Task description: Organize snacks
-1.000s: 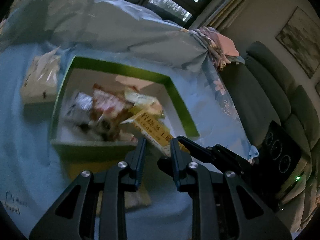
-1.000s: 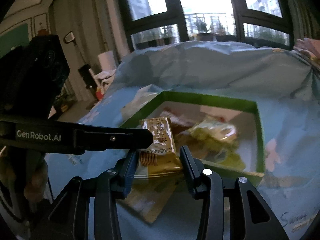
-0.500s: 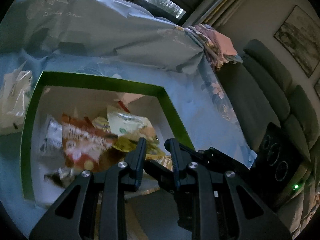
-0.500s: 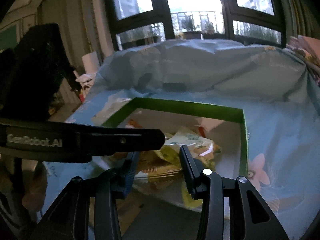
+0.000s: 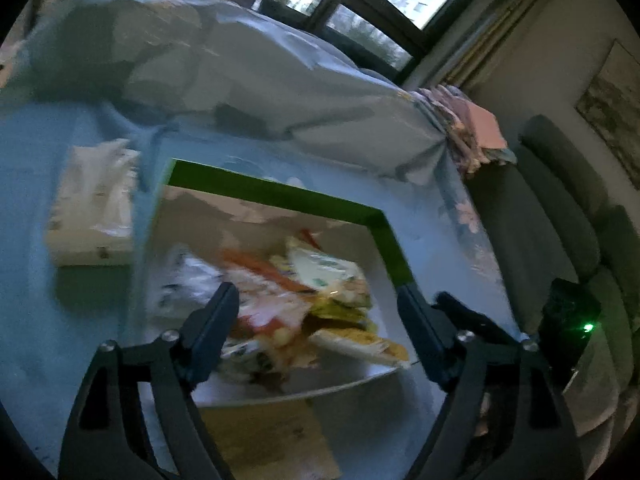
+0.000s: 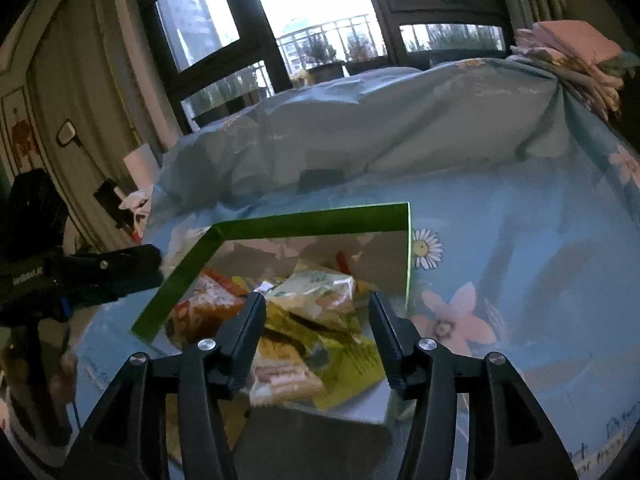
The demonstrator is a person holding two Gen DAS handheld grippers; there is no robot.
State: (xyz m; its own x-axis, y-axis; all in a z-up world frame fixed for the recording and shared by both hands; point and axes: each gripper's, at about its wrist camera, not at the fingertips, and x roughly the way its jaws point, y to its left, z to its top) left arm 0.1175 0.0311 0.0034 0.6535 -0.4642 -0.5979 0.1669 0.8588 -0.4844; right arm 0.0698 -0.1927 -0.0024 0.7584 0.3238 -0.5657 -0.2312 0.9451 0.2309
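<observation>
Left gripper (image 5: 316,300): jaws are seen opening, spread wide; nothing is pinched.
Right gripper (image 6: 316,304): jaws are seen opening above the pile; no packet is pressed.
Snack packets (image 6: 312,308): heaped inside the green-rimmed box (image 6: 316,218).
Box: set on the blue floral cloth (image 6: 520,248).
Tissue pack (image 5: 96,208): placed just beside the box.

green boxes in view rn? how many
1. The green-rimmed box sits open on the blue floral cloth, just ahead of both tools, with a pile of snack packets inside. A tissue box stands to its left, but it is pale, not green.
</observation>
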